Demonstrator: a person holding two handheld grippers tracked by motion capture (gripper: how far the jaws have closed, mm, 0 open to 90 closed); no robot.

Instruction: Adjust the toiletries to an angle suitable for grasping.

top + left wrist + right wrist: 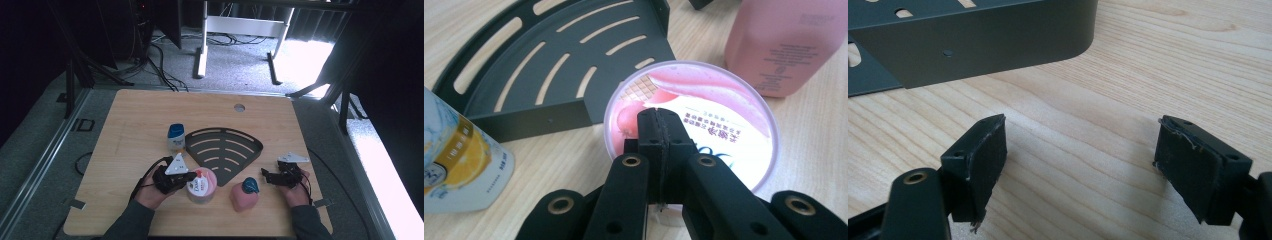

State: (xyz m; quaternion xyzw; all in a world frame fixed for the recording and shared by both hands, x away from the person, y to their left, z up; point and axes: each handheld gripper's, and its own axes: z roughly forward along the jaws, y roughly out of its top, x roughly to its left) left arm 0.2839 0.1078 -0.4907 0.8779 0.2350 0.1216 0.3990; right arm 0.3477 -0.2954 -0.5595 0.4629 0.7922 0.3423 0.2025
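Left gripper (659, 117) clenched, empty, poised over the tub (704, 115) lid beside the rack (569, 55); tub lies directly below it, nearer left hand. Right gripper (1080, 160) released, idle

Grey carpeted floor (235, 55); white desk frame (240, 30) beyond the table's far edge; bright daylight right.

A blue-capped white bottle (176, 136) stands beside the black slotted rack (252, 145).
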